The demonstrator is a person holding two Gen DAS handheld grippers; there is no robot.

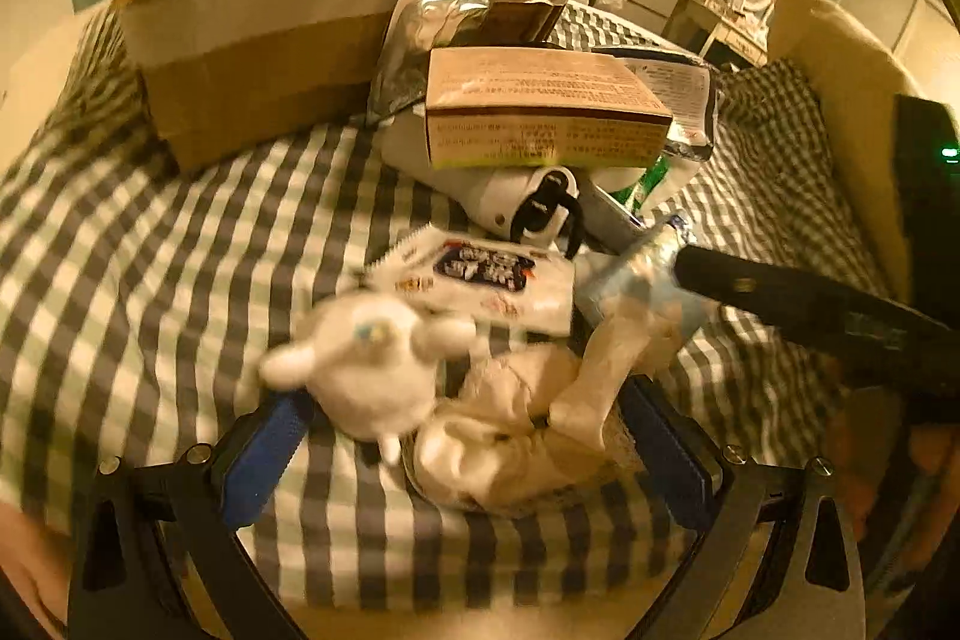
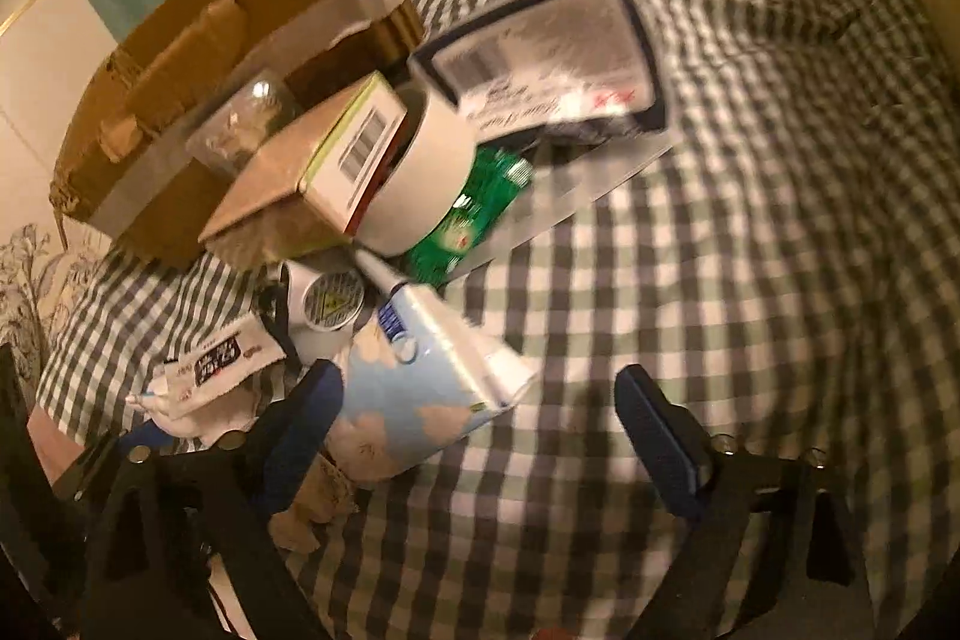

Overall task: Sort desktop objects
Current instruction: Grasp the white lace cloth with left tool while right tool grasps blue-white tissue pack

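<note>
Cardboard box (image 1: pixel 288 40) behind clutter (plush toy (image 1: pixel 366 370) nearest).

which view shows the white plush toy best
The left wrist view. The plush toy lies whole, though blurred, between the left gripper's open fingers. The right wrist view shows only a white sliver of it at the left edge, beneath a sachet.
</note>
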